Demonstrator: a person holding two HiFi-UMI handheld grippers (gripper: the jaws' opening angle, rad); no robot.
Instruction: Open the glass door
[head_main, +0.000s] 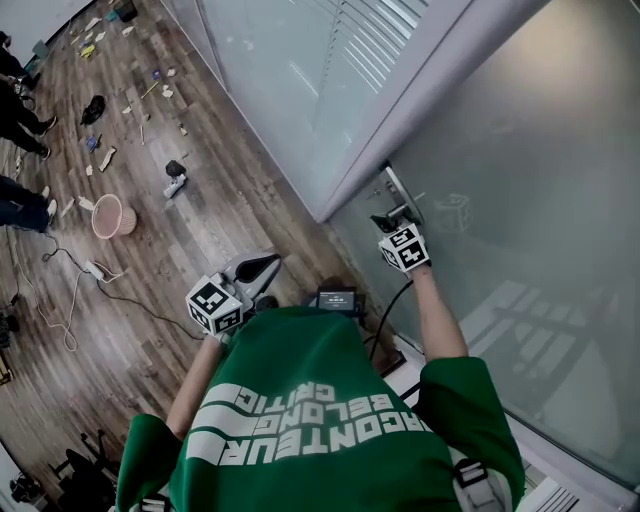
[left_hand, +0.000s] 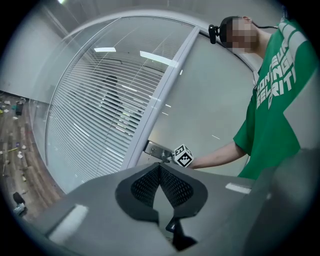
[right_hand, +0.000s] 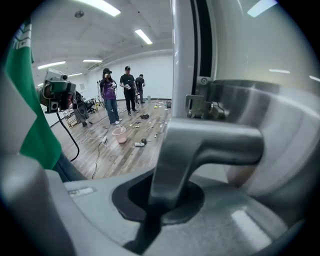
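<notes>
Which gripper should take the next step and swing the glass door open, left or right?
Right. The right gripper is shut on the door handle of the glass door, so it probably only needs to press and pull. The left gripper hangs apart from the door, jaws together and empty.

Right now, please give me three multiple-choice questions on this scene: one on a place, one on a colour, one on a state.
1. Where is the right gripper?
A) at the door handle
B) on a chair
C) on a table

2. What colour is the basket on the floor?
A) blue
B) pink
C) black

3. What is the state of the left gripper?
A) wide open
B) shut on a cup
C) shut, holding nothing

Answers: 1 A, its jaws clamp the handle; 2 B, the head view shows it pink; 3 C, its pads meet with nothing between.
</notes>
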